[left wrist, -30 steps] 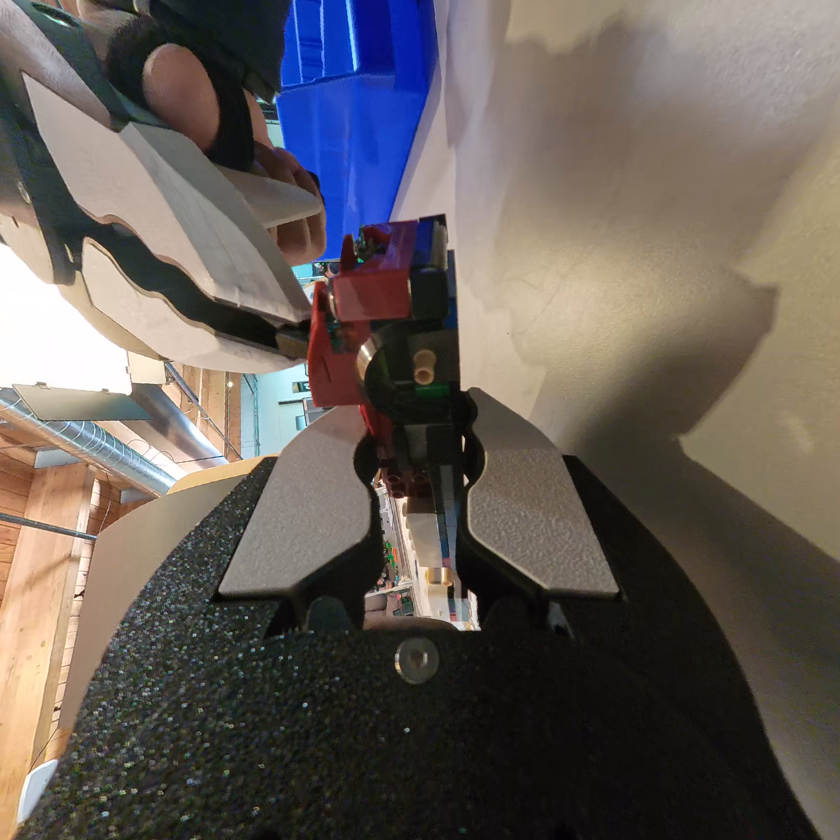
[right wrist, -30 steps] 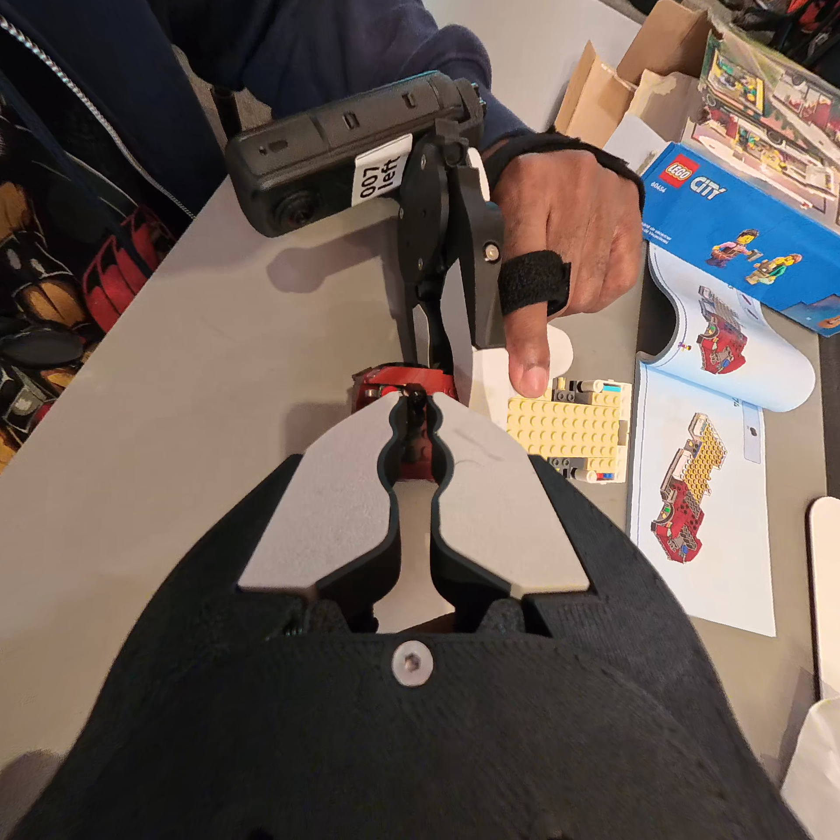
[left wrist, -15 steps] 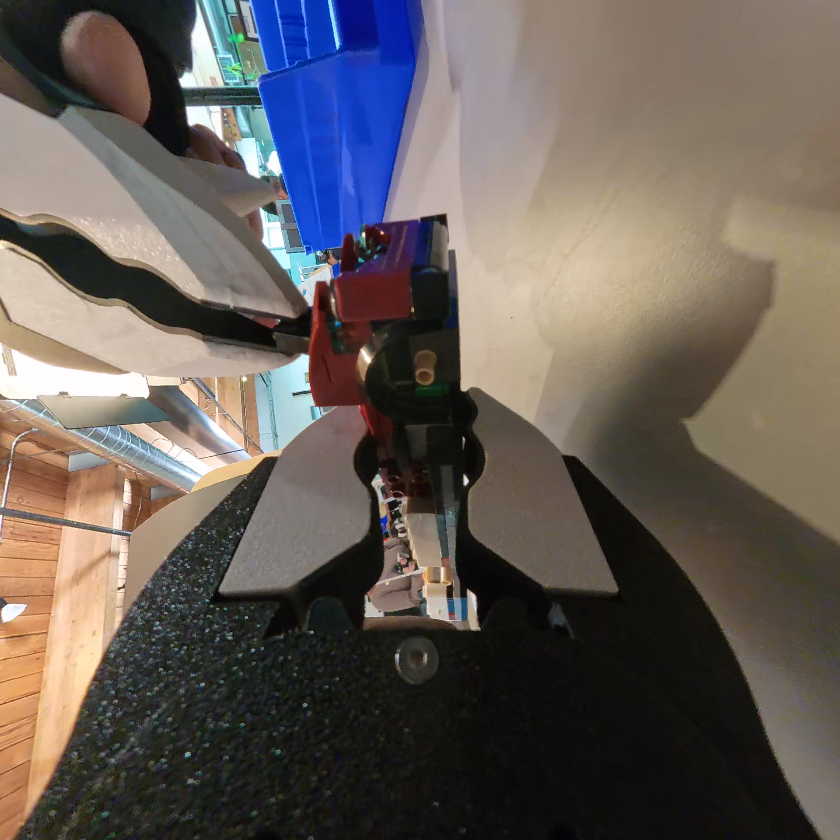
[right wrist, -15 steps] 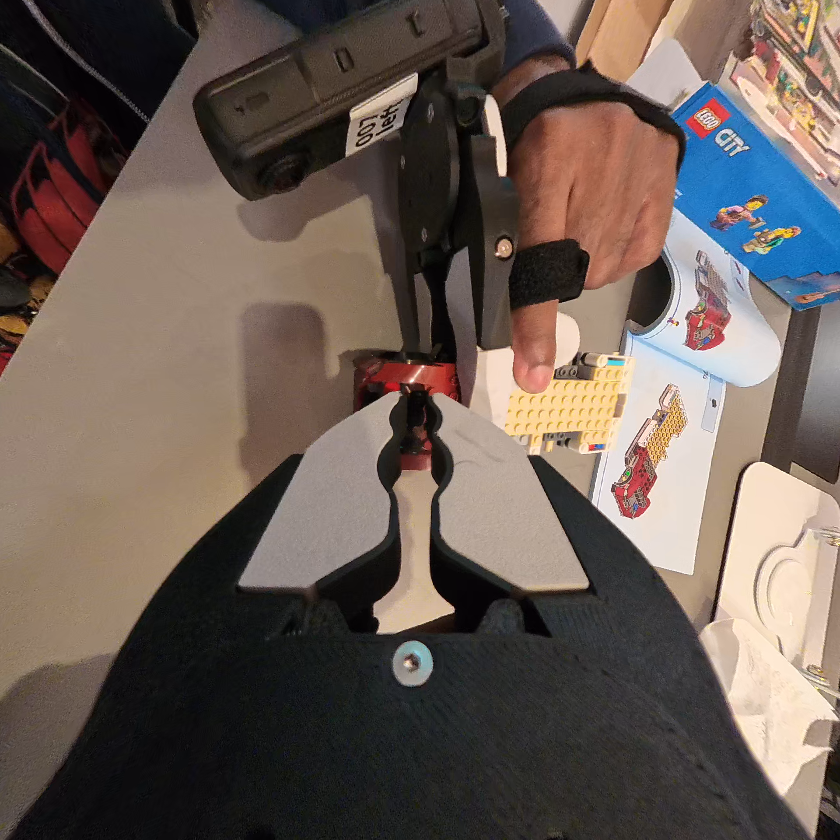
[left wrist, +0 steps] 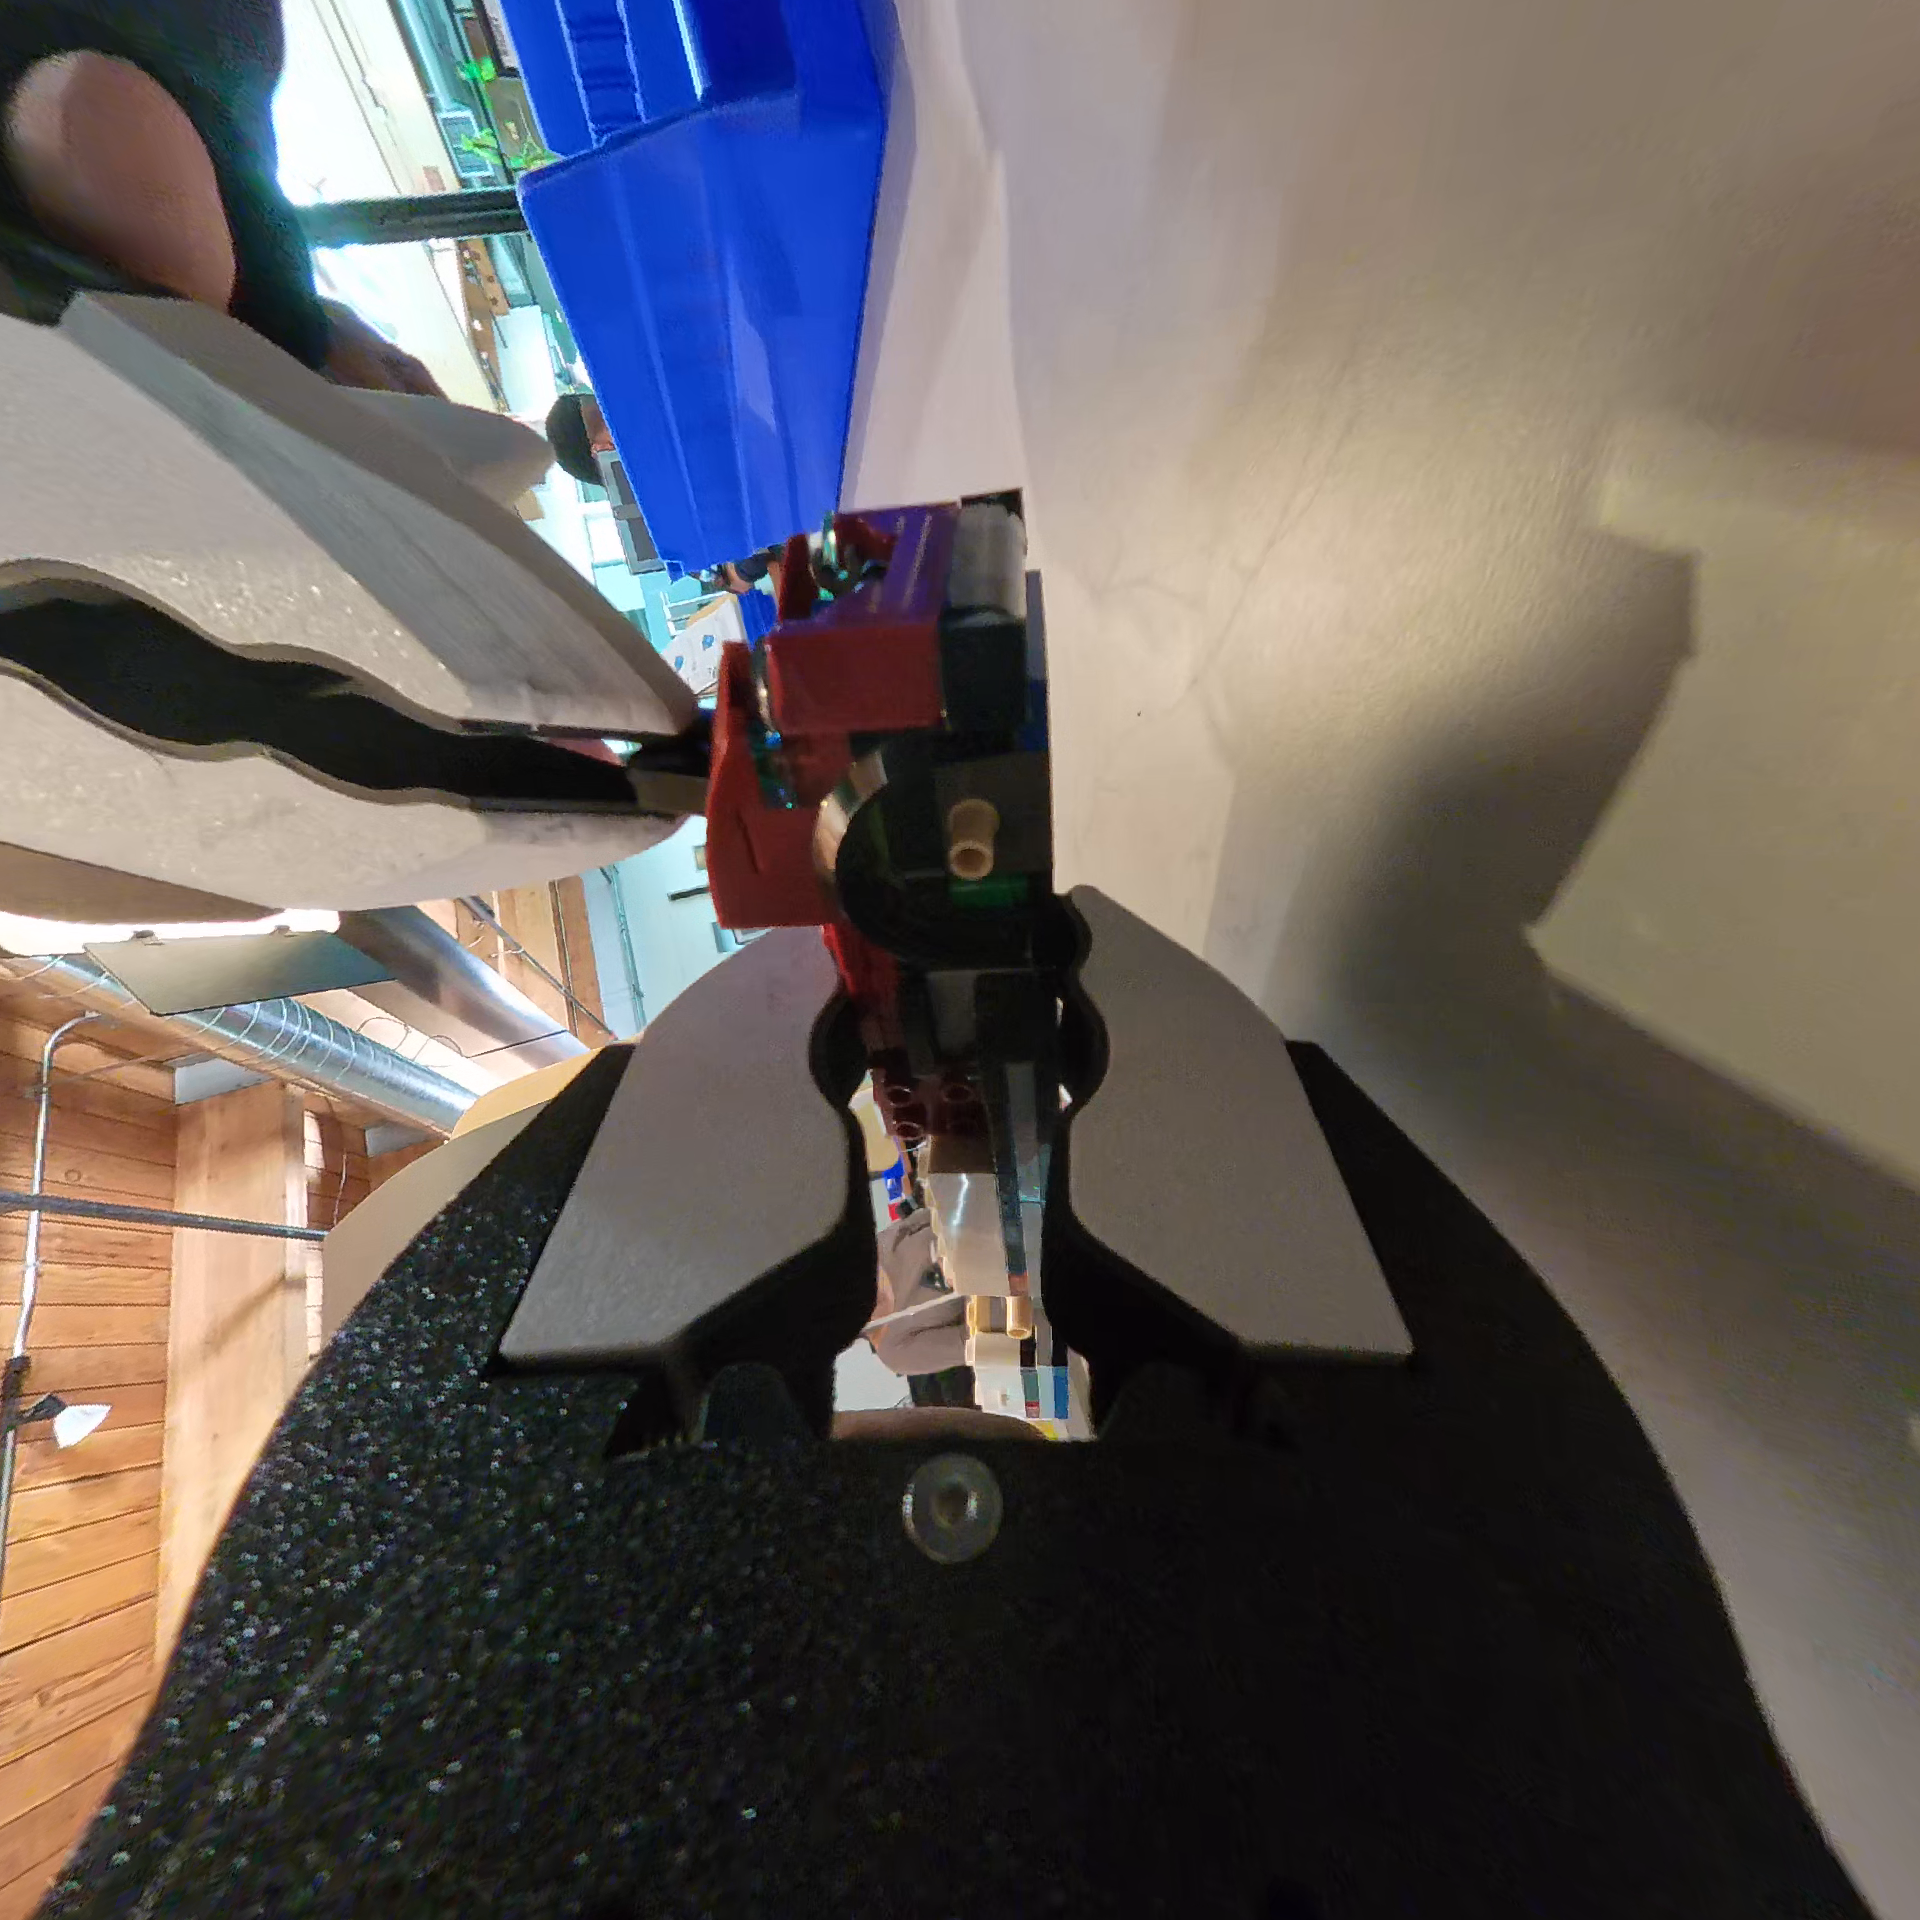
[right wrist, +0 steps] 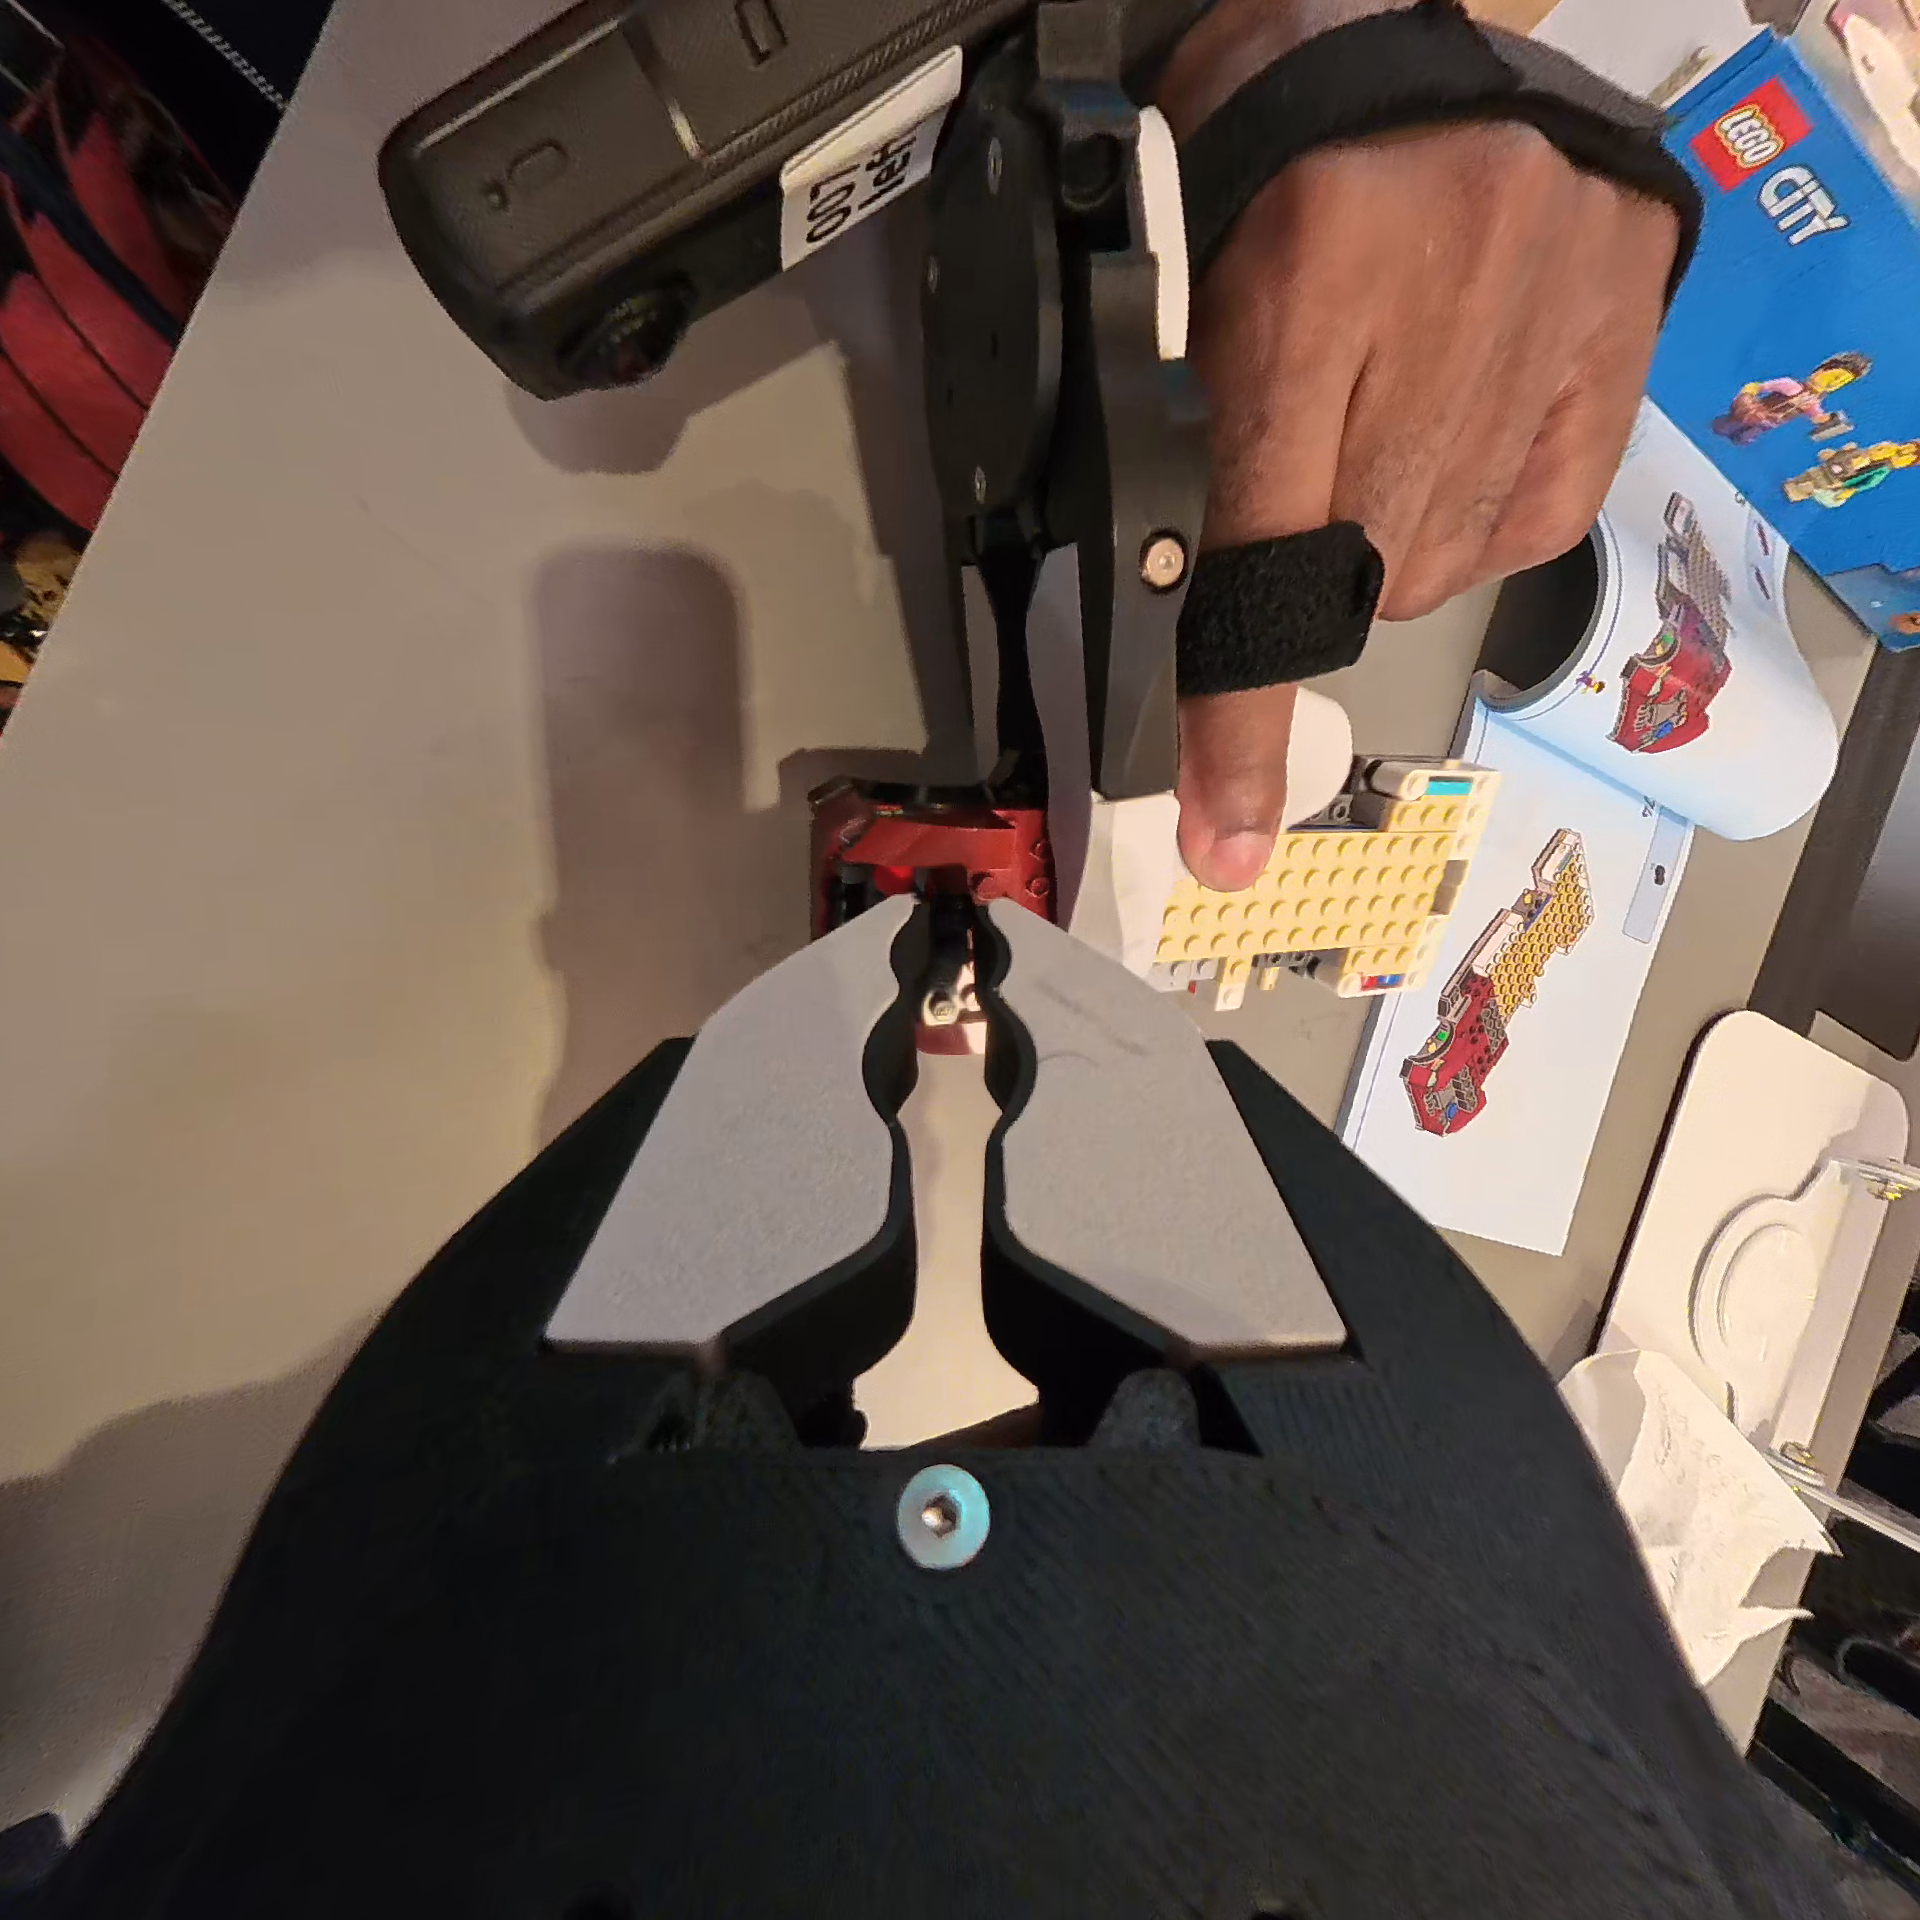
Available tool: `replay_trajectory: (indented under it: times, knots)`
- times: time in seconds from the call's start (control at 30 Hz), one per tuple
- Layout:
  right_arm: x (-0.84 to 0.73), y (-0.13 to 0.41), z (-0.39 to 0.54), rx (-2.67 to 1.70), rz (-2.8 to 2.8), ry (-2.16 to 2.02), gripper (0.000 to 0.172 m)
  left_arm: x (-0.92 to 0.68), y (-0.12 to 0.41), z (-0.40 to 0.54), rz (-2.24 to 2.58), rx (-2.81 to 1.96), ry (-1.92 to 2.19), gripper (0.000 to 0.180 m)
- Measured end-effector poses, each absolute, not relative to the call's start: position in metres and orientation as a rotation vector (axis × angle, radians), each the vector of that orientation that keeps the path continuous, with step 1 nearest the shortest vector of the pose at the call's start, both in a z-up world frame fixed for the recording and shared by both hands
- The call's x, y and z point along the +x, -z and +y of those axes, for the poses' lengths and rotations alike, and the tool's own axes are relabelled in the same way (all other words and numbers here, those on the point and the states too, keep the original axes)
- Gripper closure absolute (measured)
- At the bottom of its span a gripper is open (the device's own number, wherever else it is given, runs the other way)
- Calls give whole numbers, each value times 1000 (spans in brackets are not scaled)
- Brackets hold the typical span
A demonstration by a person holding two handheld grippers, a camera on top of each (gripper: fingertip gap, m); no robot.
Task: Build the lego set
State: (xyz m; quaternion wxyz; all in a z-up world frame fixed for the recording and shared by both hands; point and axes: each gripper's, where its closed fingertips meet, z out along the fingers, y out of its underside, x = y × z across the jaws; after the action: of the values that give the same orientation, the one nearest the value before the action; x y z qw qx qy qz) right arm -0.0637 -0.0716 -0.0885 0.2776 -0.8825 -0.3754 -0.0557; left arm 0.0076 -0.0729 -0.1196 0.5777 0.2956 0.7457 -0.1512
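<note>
Moved: since a second ago, my right gripper's view is sitting closer to the red brick car [right wrist: 935,852], and the left gripper's camera and my left hand are filling more of its top; the car itself is staying where it was on the table.
Left gripper: I am holding my left gripper [left wrist: 951,997] turned on its side, and its two grey fingers [left wrist: 1174,1122] are pinching the rear part of the red brick car [left wrist: 831,790], pressed against its sides.
Right gripper: my right gripper [right wrist: 948,940] is nearly pressed together, pinching a small dark piece [right wrist: 943,977] at the near end of the car; its tips are touching the car's red body.
Car: it is resting against the pale table [right wrist: 364,831], caught between both grippers, one coming from each end.
Left hand: my left hand [right wrist: 1434,343], strapped in black bands, is gripping the handle just beyond the car.
Right of the car: a tan studded brick plate [right wrist: 1340,894] is lying just beside it, under my left thumb tip.
Farther right of the car: an open instruction booklet [right wrist: 1538,997] is lying past the plate, with a blue box [right wrist: 1808,312] beyond it.
Beyond the car, left view: a blue bin [left wrist: 717,312] is standing on the table.
</note>
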Motion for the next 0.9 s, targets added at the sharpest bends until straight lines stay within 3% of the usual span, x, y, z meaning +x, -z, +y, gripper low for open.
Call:
replay_trajectory:
  times: [0.9]
  knots:
    - [-57, 94, -69, -2380, -967, 165, 164, 1, 123, -65, 1783, 668, 317, 147]
